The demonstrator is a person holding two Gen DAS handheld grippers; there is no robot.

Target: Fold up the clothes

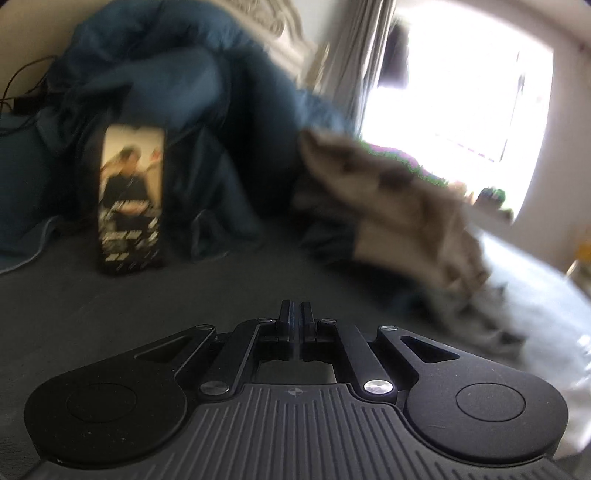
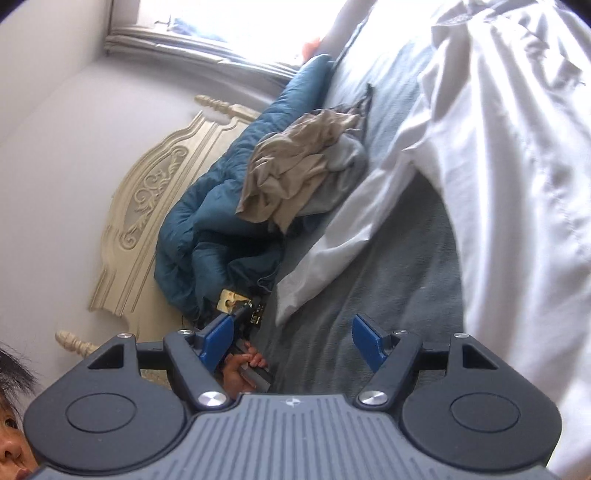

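Hovering low over the grey bedsheet [image 1: 110,325], the left gripper [image 1: 296,314] has its two black fingers pressed together with nothing between them. Ahead of it and off to its right lies a tan garment [image 1: 399,206], blurred in this view, heaped on a grey garment [image 1: 317,199]; both sit well apart from the fingertips. A lit phone [image 1: 131,199] stands upright ahead to the left, leaning against the dark blue duvet [image 1: 177,85] bunched along the cream headboard [image 1: 273,26].

The right gripper [image 2: 293,341] is tilted, so the bed runs up the frame; its blue-padded fingers [image 2: 218,338] stand wide apart and hold nothing. A white shirt [image 2: 517,184] fills the right side of that view, close beside the right finger, with one sleeve [image 2: 332,243] stretching across the grey bedsheet toward the duvet. Whether the shirt touches the gripper cannot be told. The tan and grey garments lie far ahead of the fingers, against the blue duvet. Behind the left finger, a hand [image 2: 240,373] grips the other tool's handle, partly hidden.
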